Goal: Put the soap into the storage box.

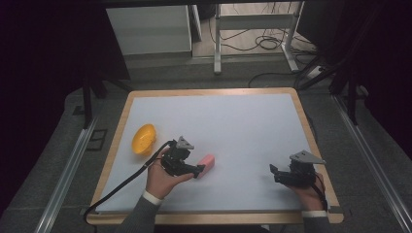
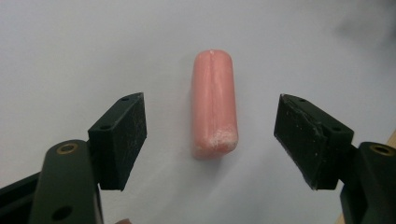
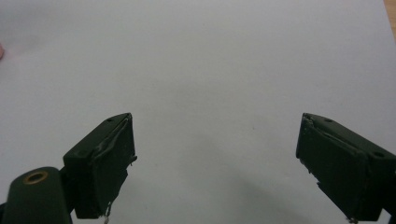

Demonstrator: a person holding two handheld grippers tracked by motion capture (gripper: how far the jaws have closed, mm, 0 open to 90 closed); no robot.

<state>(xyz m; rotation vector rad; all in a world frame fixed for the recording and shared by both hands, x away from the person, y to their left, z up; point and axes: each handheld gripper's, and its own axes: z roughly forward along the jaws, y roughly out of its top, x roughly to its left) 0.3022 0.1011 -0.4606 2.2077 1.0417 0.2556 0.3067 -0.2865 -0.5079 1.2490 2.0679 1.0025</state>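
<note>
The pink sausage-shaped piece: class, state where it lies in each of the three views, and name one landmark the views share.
High view: the pink piece lies left of centre, at the left gripper.
Left gripper view: upright at centre, between the open jaws, touching neither.
Right gripper view: I cannot make it out here.
Shared landmark: the white table sheet.

The right gripper has its two black jaws spread wide apart, rising from the bottom corners with nothing between them. Below and beyond the jaws lies the white table cover, plain and bare. Past the cover's far right corner, a sliver of the wooden table edge shows.
</note>
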